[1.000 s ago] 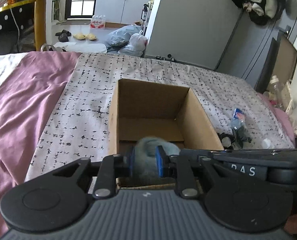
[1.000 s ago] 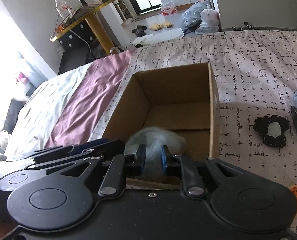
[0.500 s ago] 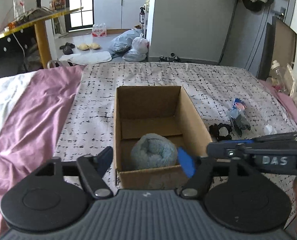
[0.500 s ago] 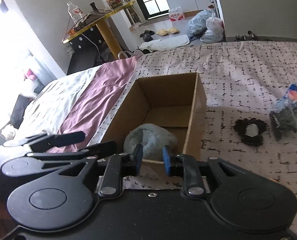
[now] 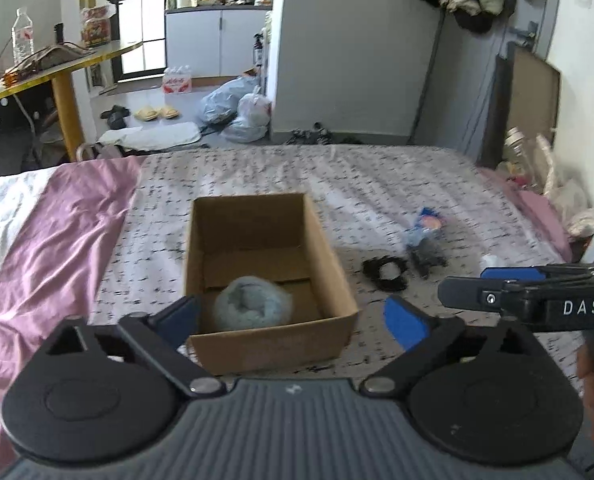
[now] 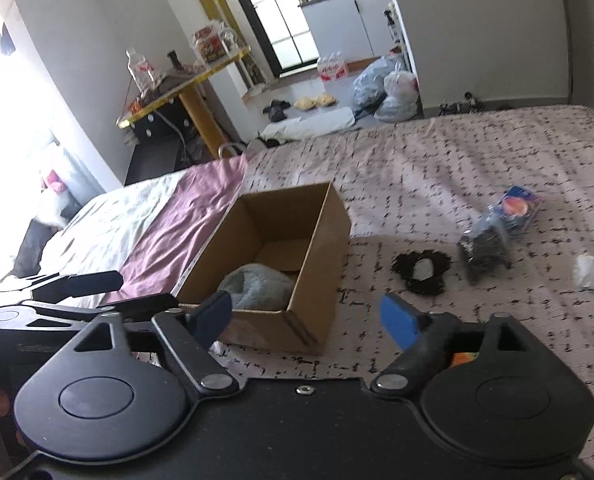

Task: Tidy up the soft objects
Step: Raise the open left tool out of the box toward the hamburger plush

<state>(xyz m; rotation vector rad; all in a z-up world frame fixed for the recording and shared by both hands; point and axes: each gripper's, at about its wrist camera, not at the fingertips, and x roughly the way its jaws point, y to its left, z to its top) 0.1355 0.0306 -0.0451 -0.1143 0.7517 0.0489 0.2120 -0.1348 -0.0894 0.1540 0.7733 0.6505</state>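
Both grippers have let go since a sec ago: then each pair of fingers was pinched on the fluffy pale grey-blue plush bundle [image 5: 252, 298] over the open brown cardboard box [image 5: 329, 248]; now the left gripper [image 5: 293, 318] and right gripper [image 6: 305, 318] are pulled back w/ fingers spread wide, holding nothing. Means item no. 1 looks stowed, hands free for the next. Bundle sits inside the box at its near end, on the bottom flaps, curled into a rounded nest shape w/ a dimple in the middle; looks squashy, settled, not spilling over the rim. Still out on the black-flecked pale bedsheet [image 6: 477, 168], right of the box: black lacy ring-shaped scrunchie [image 6: 421, 272] w/ something whitish in it, dark item in clear plastic packet w/ blue-orange label [image 6: 495, 236], small white crumpled wad [image 6: 589, 271]. Probably next candidates.
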